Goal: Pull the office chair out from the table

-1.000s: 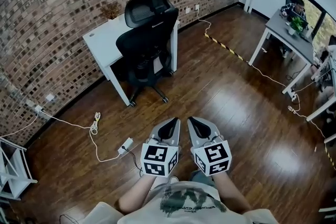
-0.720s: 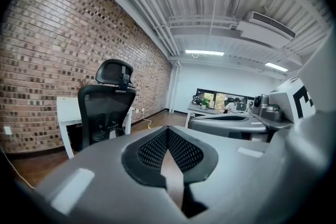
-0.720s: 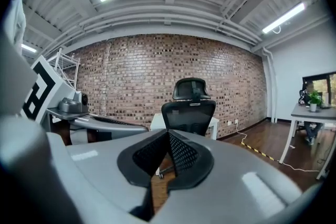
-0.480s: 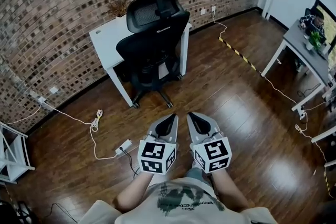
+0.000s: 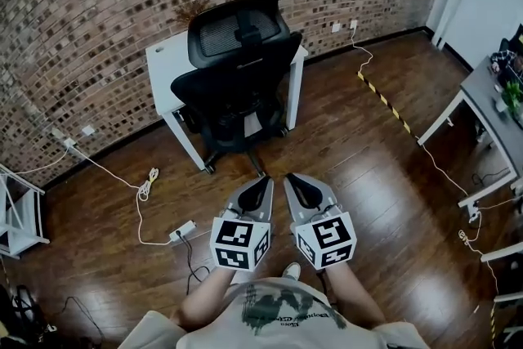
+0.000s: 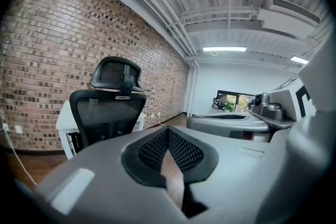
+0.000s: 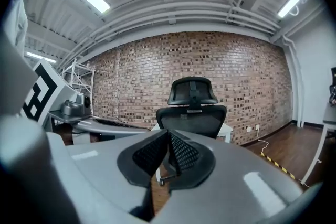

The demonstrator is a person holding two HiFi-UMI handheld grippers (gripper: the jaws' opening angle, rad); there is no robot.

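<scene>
Black mesh-backed office chair [image 5: 237, 78] stood straight ahead of both clenched grippers, out of reach.
The chair was upright and tucked against the white rectangular table [image 5: 163, 65] by the brick wall [image 5: 98, 4], with its backrest facing the grippers and well apart from them. The grey left gripper [image 5: 261, 184] and grey right gripper [image 5: 292, 182] were held side by side, aimed nearly level, neither clearly nearer. The right one pointed squarely at the backrest, the left one just to the right of it. Both had their jaws pressed together on nothing.
</scene>
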